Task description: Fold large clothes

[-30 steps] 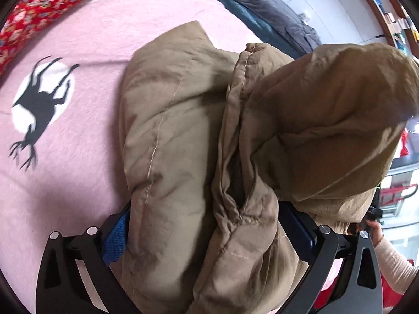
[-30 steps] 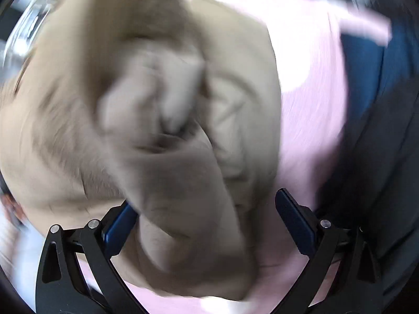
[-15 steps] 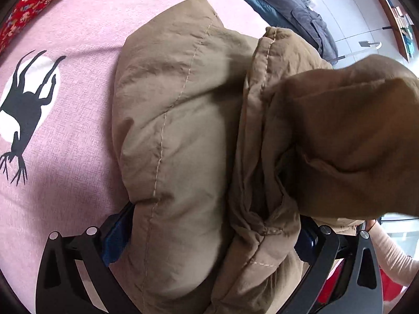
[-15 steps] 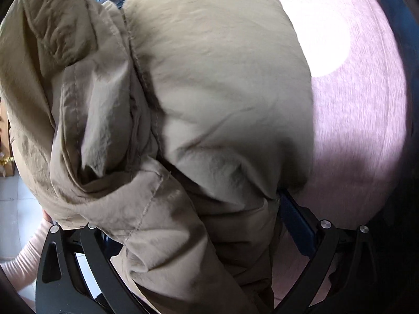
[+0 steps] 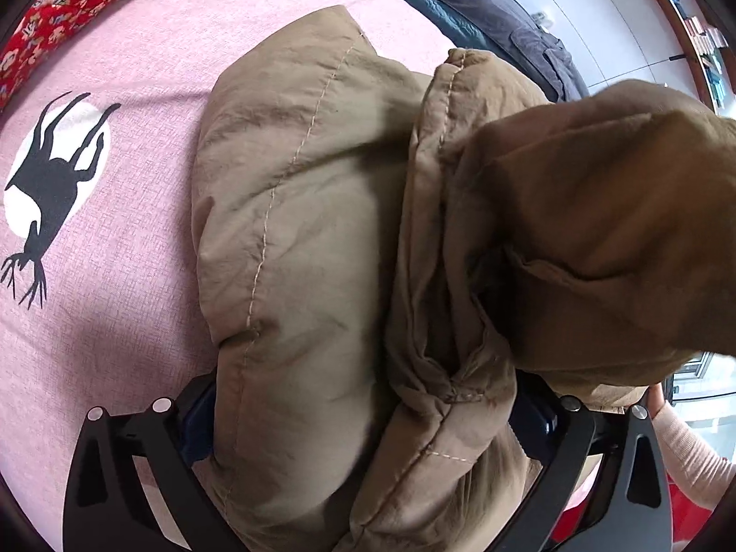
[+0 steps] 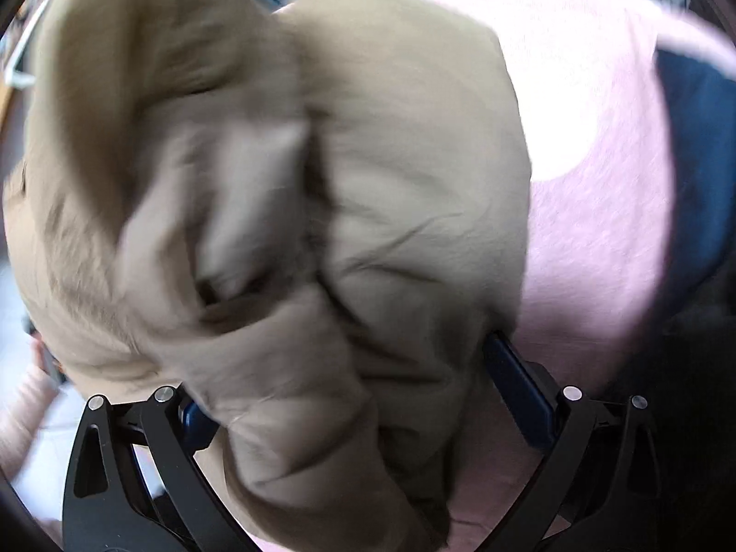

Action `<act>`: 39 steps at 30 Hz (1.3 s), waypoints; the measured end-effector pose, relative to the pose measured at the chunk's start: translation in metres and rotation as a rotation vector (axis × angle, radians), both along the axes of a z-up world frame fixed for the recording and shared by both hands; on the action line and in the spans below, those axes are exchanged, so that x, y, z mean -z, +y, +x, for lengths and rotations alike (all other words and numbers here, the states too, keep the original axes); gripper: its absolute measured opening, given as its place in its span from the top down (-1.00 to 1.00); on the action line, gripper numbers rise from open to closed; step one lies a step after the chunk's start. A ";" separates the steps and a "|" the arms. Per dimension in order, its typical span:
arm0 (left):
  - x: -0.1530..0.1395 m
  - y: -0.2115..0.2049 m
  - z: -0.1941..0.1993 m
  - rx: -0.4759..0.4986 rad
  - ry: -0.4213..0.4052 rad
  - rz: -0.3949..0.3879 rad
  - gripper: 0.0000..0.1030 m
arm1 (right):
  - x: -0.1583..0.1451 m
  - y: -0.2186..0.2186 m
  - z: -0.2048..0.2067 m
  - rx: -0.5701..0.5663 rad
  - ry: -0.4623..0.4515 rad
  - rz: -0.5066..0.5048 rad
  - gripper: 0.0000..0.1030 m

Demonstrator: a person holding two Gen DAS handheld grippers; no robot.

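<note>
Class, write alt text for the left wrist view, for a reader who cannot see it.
A bulky tan padded jacket fills the space between the left gripper and its wide-set black fingers, bunched in folds above a pink bedsheet. The sheet bears a black deer silhouette; a red floral fabric lies at the far edge.

Bunched tan quilted jacket [image 5: 299, 230] on pink bedspread [image 5: 115, 299]

I was working in a home bedroom: a pink deer-print bedsheet [image 5: 92, 276] filled the frame's left, a red floral fabric [image 5: 69, 14] upper left.
</note>
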State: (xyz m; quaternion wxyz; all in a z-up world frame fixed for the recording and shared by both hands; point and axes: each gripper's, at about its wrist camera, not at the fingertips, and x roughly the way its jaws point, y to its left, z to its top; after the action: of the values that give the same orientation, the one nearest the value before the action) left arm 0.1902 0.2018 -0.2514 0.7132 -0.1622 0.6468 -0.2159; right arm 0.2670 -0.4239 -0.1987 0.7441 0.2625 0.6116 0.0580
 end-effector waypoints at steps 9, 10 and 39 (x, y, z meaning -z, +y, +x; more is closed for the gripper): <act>-0.004 -0.002 0.006 -0.025 0.017 0.011 -0.85 | 0.010 -0.011 0.020 0.064 -0.001 0.074 -0.92; -0.008 -0.004 0.003 -0.030 0.011 0.018 -0.77 | 0.008 -0.008 0.022 0.069 -0.004 0.065 -0.92; -0.279 0.036 -0.007 -0.090 -0.481 -0.179 0.59 | -0.314 0.218 0.039 -0.261 -0.517 0.011 0.77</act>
State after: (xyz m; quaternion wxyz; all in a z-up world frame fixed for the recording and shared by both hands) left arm 0.1837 0.2373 0.0278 0.8383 -0.1974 0.4289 -0.2726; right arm 0.3064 -0.2055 0.1155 0.8601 0.1622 0.4299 0.2218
